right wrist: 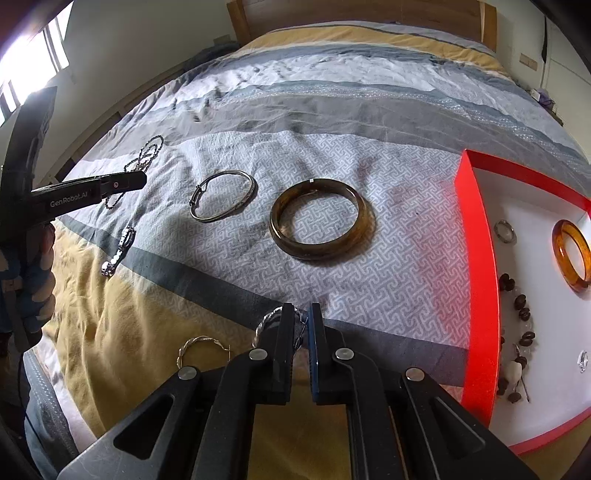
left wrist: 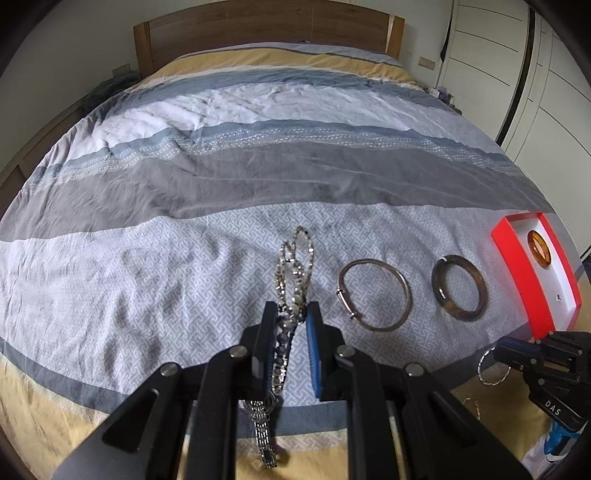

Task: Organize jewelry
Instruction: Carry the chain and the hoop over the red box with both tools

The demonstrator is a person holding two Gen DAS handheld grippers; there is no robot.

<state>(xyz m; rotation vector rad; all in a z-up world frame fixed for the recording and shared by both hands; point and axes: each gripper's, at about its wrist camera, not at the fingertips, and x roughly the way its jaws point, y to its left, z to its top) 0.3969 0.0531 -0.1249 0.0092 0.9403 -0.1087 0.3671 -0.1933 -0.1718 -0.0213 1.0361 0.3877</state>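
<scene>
beads (right wrist: 519,314) in tray (right wrist: 480,280), right view only

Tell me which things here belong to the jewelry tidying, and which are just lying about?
Job:
chain between the left tool's fingers
silver bangle
brown bangle
twisted hoops
red tray holding an amber bangle, ring and beads
right tool

Lying about:
bedspread
headboard
wardrobe

red tray (right wrist: 476,280) cut off at right edge, beaded chain (left wrist: 284,332) partly hidden between fingers
</scene>
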